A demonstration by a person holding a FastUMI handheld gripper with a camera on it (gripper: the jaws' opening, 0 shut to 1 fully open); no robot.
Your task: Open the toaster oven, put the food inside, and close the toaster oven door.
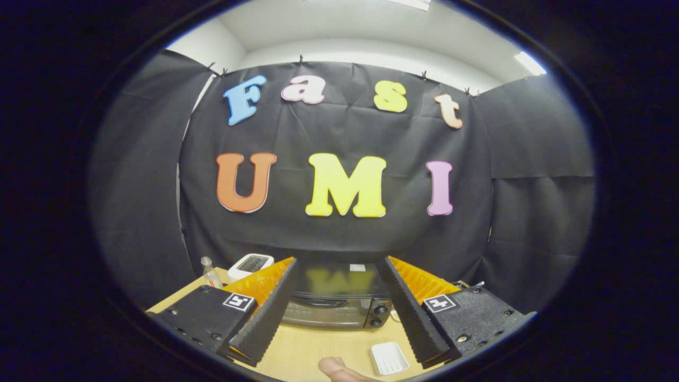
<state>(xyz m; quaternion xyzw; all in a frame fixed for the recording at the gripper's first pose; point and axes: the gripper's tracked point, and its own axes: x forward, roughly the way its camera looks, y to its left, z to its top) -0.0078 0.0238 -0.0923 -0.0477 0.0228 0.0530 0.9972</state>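
A black toaster oven [331, 305] stands on the wooden table [313, 347] against the booth's wall, its glass door shut and its handle across the top of the door. Two knobs [379, 315] sit on its right side. My gripper [338, 270] hovers above the table in front of the oven, open, with nothing between its fingers; the oven shows in the gap between them. On the table nearer than the oven lies a small white ribbed dish [389, 358]. A rounded pinkish thing [339, 370], perhaps the food or a fingertip, shows at the table's near edge.
A white pop-up toaster [250, 265] stands to the left of the oven, with a small clear bottle [210, 273] beside it. Bare tabletop lies between my fingers and the oven's door.
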